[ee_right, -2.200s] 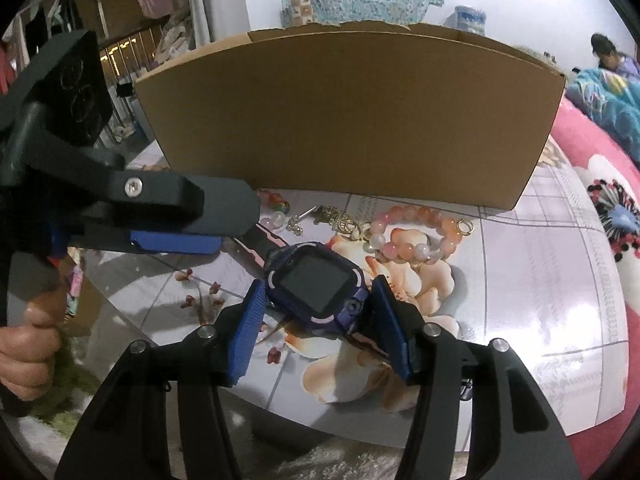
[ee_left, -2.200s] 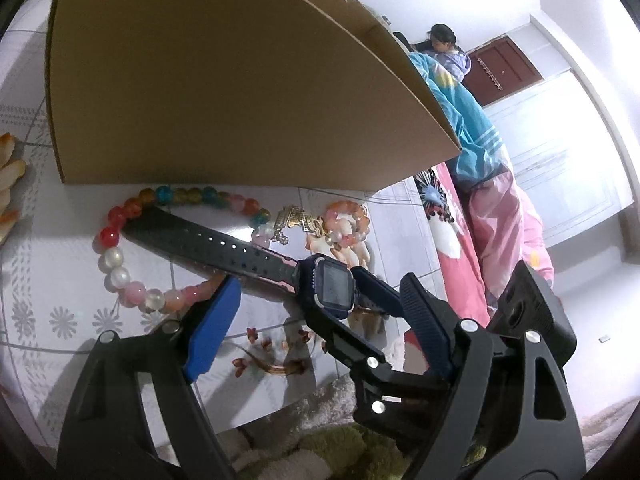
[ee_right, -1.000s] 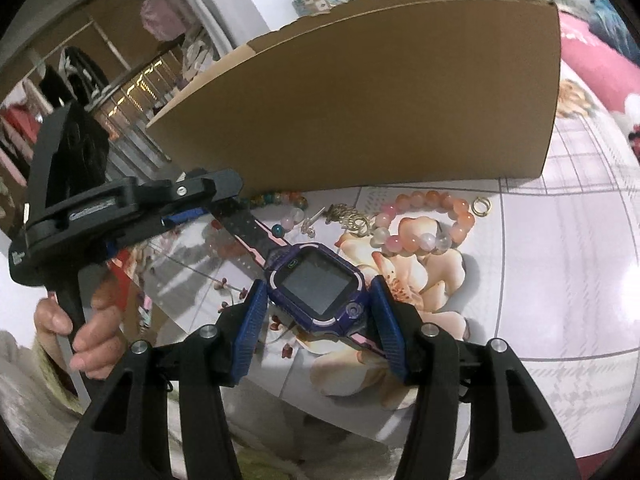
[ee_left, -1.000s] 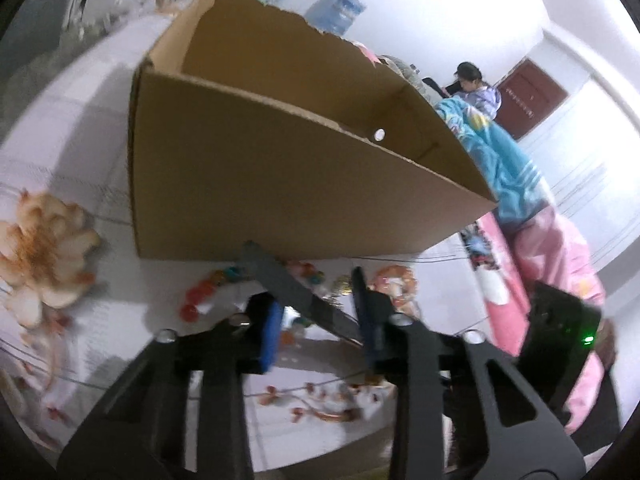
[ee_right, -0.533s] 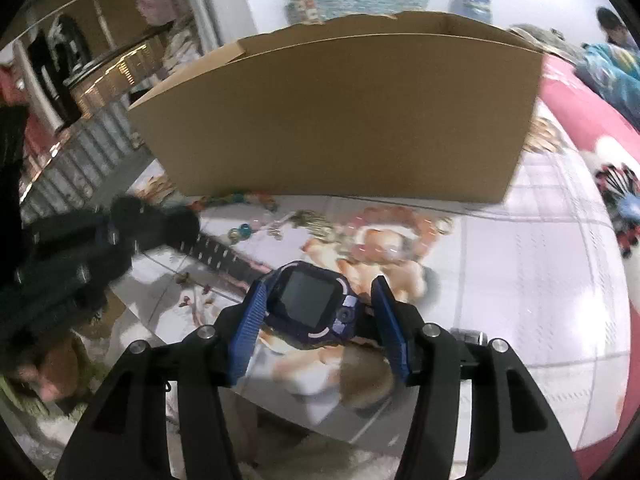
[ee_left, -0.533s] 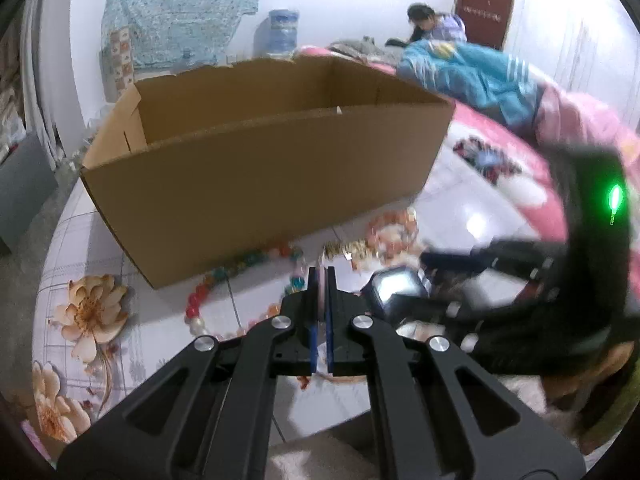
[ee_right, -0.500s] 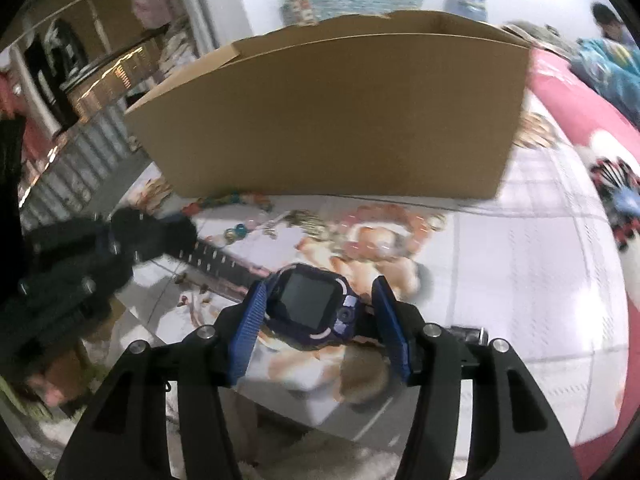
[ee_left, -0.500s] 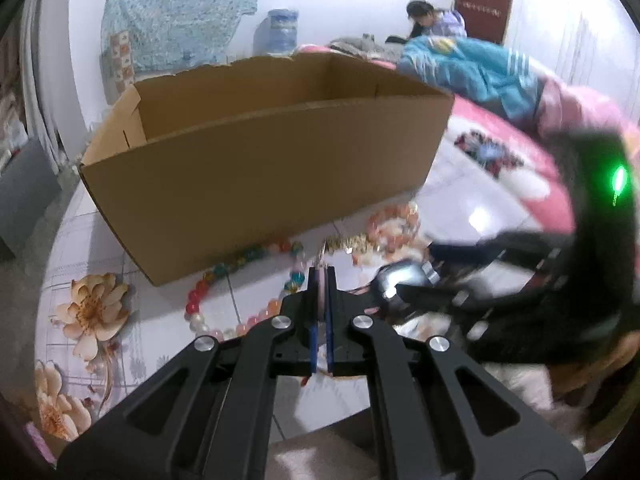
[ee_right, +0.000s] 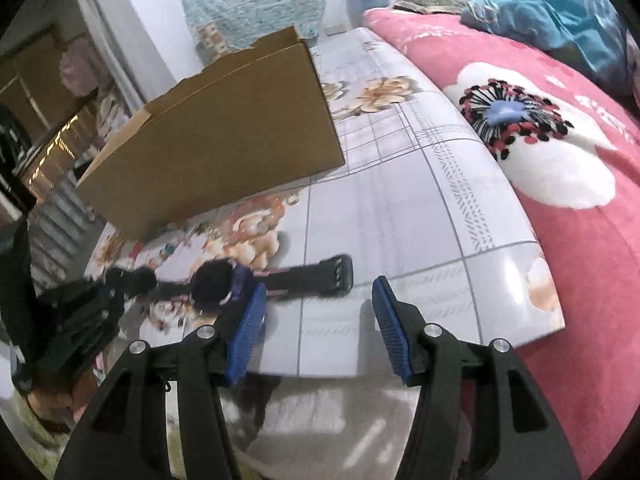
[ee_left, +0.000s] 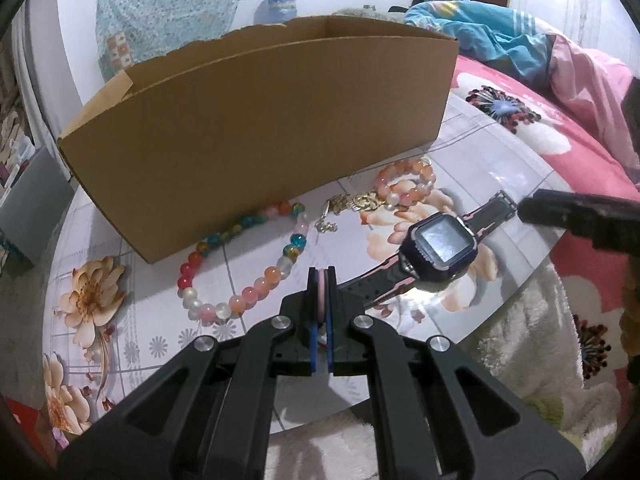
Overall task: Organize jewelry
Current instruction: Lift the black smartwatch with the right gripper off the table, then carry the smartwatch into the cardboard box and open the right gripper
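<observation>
Left wrist view: left gripper point(ee_left: 320, 304) clamped on watch point(ee_left: 439, 246) strap end; right gripper point(ee_right: 318, 328) half open, empty. Lift slowly, clear box point(ee_left: 256, 128) rim.

watch point(ee_right: 224, 280) smeared by motion blur, bracelets beside it indistinct, cardboard box point(ee_left: 256, 120) interior hidden

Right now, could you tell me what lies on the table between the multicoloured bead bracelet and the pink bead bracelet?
In the left wrist view, a gold chain lies between the multicoloured bead bracelet and the pink bead bracelet, before the cardboard box.
</observation>
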Available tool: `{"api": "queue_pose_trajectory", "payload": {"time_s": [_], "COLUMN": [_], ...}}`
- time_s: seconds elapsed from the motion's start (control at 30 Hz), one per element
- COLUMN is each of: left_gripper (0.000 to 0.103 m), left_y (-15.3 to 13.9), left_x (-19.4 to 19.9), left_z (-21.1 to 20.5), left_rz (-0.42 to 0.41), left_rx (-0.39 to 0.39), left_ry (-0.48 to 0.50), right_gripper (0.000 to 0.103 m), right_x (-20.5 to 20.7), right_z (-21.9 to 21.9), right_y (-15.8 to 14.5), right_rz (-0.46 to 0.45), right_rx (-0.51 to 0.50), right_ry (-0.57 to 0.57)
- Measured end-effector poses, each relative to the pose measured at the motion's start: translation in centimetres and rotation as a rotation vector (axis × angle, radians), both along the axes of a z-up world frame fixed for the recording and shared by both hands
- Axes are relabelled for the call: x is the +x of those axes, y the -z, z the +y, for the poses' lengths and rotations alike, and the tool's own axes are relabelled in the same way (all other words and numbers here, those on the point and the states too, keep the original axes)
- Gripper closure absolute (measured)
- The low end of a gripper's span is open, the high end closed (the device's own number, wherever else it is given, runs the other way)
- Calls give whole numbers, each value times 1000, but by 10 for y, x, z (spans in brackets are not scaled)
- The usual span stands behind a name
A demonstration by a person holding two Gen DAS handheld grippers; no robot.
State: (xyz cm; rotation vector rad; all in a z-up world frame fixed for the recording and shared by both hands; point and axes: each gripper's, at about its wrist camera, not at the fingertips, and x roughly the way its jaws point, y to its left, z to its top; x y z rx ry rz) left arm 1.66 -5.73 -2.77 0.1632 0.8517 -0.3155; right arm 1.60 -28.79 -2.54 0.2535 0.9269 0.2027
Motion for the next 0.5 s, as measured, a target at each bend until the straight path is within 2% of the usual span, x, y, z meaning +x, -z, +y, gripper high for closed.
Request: {"api": "queue_pose_trajectory", "payload": {"time_s": [0.13, 0.33, 0.4, 0.47, 0.5], "left_gripper": [100, 100, 100, 100, 100], "left_y": [3, 4, 4, 4, 4], "left_x": [0, 1, 1, 2, 2], "left_z": [1, 3, 4, 3, 3], "left_rz": [7, 14, 15, 16, 17], "left_rx": [-5, -15, -16, -16, -17], "left_ry": [-12, -21, -20, -20, -19], "right_gripper": [49, 52, 57, 60, 61], "right_x": [18, 22, 21, 19, 18], "right_z": [2, -1, -10, -21, -23], "right_y": [10, 10, 10, 13, 14], "right_rz": [33, 40, 32, 34, 38], "right_rx": [27, 83, 172, 321, 352], "right_ry": [3, -6, 9, 10, 13]}}
